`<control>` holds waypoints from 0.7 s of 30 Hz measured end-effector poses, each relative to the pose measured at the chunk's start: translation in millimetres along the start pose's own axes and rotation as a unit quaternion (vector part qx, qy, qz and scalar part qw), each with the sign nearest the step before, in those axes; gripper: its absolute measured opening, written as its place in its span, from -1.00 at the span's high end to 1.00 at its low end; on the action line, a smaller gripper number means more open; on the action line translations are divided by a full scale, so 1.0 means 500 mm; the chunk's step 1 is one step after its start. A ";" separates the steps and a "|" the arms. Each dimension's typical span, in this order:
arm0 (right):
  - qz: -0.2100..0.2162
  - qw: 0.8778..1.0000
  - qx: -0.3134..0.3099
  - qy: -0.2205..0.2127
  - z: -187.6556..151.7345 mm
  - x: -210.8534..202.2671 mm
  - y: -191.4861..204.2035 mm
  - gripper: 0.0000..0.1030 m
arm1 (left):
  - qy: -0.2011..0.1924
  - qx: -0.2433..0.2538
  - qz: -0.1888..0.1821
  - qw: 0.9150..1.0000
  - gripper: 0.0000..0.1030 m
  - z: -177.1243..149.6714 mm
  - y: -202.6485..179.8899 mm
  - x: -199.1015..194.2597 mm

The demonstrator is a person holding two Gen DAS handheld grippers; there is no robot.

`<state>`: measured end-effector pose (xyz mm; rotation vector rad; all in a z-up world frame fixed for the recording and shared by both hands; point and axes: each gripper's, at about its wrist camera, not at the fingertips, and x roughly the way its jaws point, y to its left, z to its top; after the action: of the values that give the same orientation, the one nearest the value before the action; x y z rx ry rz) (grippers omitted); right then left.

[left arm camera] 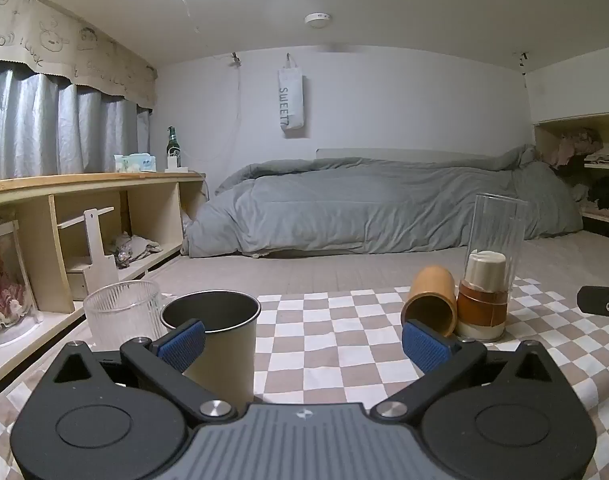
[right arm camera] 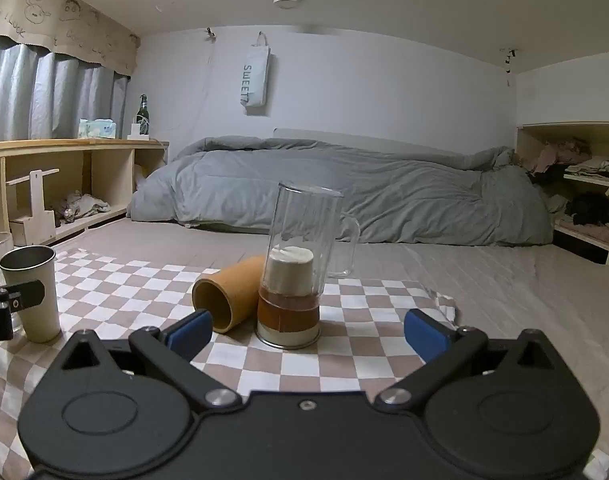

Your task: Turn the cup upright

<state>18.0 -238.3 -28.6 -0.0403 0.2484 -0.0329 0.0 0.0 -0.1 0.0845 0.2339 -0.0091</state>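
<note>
An orange-brown cup lies on its side on the checkered cloth, mouth toward me; it also shows in the right wrist view. Beside it stands an upside-down brown and cream cup with a clear glass mug inverted behind or over it. My left gripper is open and empty, its left finger in front of an upright cream metal cup. My right gripper is open and empty, just short of the lying cup and the inverted cup.
A ribbed clear glass stands left of the cream cup. A bed with a grey duvet lies behind the cloth. Wooden shelves run along the left wall and more shelves stand at the right.
</note>
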 end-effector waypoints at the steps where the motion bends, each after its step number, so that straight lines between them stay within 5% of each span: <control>1: 0.000 1.000 -0.001 0.000 0.000 0.000 0.000 -1.00 | 0.000 0.002 0.000 1.000 -1.00 0.000 0.000 0.000; 21: -0.001 1.000 -0.005 -0.002 -0.002 -0.003 0.000 -1.00 | 0.001 -0.002 -0.001 1.000 -1.00 0.000 0.000 0.000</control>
<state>16.2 -238.1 -29.2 -0.0514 0.2454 -0.0340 0.0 0.0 0.1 0.0811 0.2363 -0.0108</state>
